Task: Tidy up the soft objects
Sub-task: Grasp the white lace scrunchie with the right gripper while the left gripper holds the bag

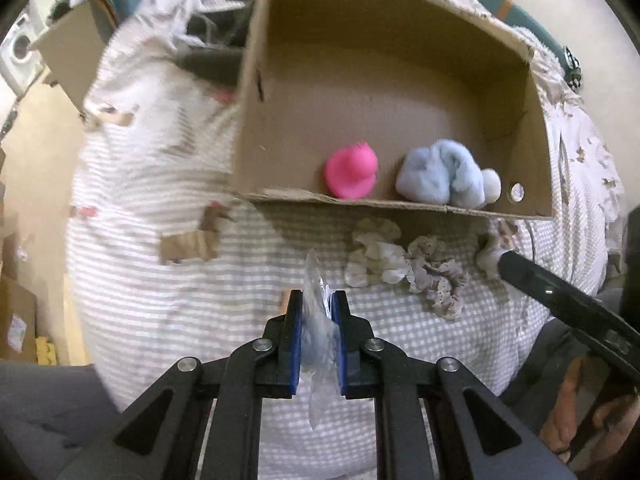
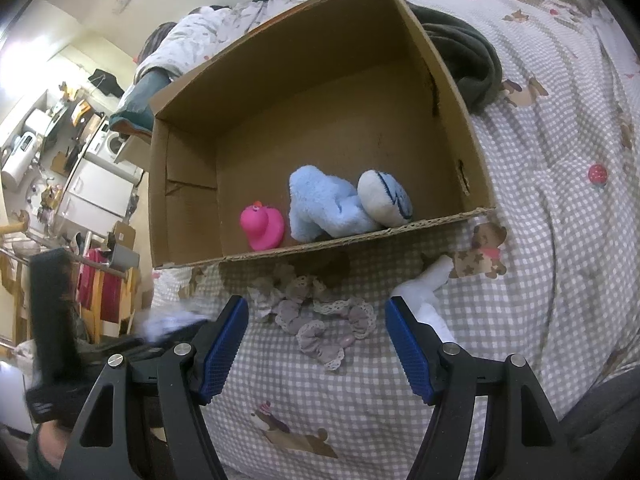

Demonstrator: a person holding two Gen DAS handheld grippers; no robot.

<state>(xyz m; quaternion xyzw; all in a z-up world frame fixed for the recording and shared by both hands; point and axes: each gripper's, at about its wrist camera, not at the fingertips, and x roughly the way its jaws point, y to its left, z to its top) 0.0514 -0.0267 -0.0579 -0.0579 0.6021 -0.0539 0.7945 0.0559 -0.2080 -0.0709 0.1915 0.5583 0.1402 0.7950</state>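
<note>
Left gripper (image 1: pixel 316 312), lower centre of its view, pinches a clear plastic bag (image 1: pixel 316 320) between blue pads, raised toward the box (image 1: pixel 400 80) for dropping in. The box, upper centre, already holds a pink duck (image 1: pixel 352 172) and a blue plush (image 1: pixel 440 176). Right gripper (image 2: pixel 316 344) hangs with jaws wide apart, holding nothing, over the lace scrunchies (image 2: pixel 320 320), lower centre, probably the next pick. A white sock (image 2: pixel 424 288) lies just right of them.
</note>
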